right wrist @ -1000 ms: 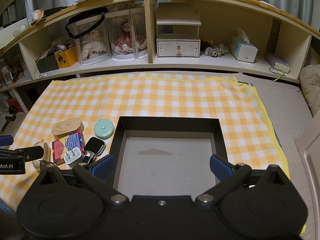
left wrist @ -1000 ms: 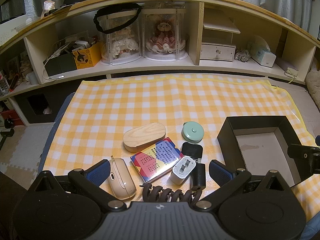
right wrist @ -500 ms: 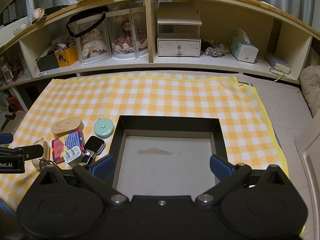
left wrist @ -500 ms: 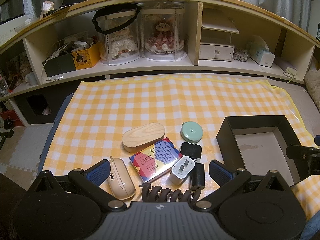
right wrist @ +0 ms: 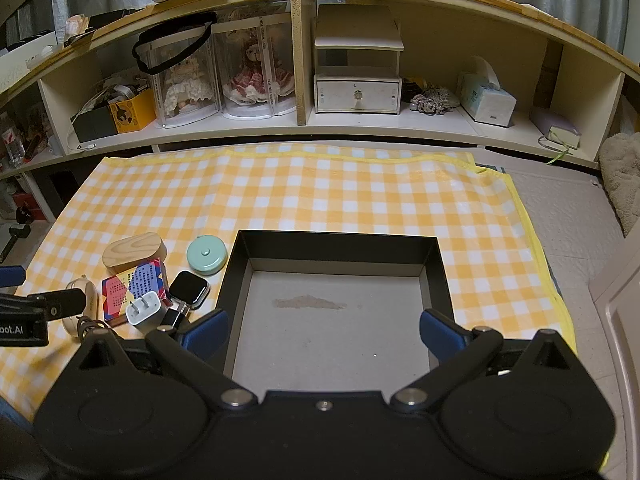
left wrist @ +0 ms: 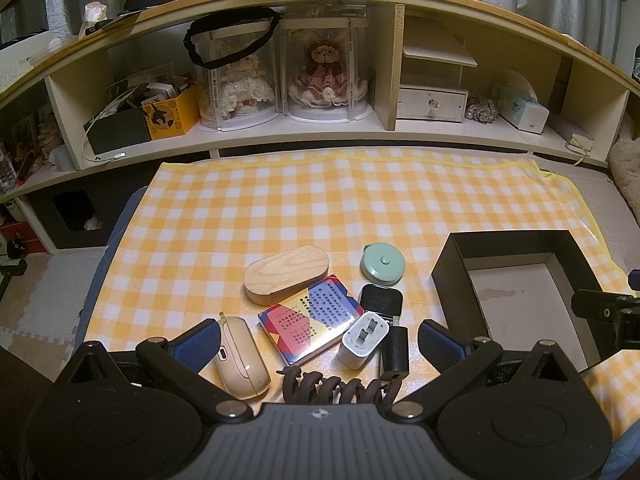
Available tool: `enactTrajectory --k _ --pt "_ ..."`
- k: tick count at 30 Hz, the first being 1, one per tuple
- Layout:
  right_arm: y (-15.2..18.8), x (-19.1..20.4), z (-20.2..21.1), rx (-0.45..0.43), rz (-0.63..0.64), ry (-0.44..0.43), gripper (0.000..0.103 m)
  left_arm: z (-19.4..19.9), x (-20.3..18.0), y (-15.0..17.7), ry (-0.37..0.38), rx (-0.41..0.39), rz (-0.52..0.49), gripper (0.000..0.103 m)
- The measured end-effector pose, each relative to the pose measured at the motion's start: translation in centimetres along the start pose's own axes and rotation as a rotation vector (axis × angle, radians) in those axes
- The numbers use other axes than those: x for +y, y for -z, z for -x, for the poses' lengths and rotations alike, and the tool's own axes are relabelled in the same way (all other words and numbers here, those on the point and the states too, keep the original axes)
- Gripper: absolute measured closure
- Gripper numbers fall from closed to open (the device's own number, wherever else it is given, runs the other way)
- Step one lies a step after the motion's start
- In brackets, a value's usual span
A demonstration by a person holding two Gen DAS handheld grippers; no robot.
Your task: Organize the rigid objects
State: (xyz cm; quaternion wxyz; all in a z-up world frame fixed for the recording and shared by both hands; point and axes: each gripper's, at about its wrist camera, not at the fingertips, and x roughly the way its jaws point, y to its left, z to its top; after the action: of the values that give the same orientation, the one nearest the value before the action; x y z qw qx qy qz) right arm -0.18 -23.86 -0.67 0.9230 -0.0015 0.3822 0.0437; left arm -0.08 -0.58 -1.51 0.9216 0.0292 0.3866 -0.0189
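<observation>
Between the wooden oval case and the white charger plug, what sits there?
The colourful patterned box lies between the wooden oval case and the white charger plug, clearest in the left wrist view.

— What's on that shelf behind the checked cloth?
— Two dolls in clear cases, a small white drawer unit, a tissue box, a yellow box.

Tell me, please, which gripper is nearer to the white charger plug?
Left. The left gripper hovers open right over the white charger plug, which lies between its fingers; the right gripper hangs open over the black box, off beside it.
</observation>
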Motion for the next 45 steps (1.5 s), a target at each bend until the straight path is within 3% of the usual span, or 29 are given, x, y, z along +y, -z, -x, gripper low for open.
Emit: enactTrajectory --k 35,45 --pt "0.0 -0.1 -0.3 -0.006 0.002 0.016 0.000 0.0 0.1 0.0 0.001 -0.001 0.000 0.000" --pt "-1.4 -2.6 -0.4 -0.051 -0.083 0.063 0.000 0.2 0.3 -0.7 -0.025 -0.037 0.037 0.000"
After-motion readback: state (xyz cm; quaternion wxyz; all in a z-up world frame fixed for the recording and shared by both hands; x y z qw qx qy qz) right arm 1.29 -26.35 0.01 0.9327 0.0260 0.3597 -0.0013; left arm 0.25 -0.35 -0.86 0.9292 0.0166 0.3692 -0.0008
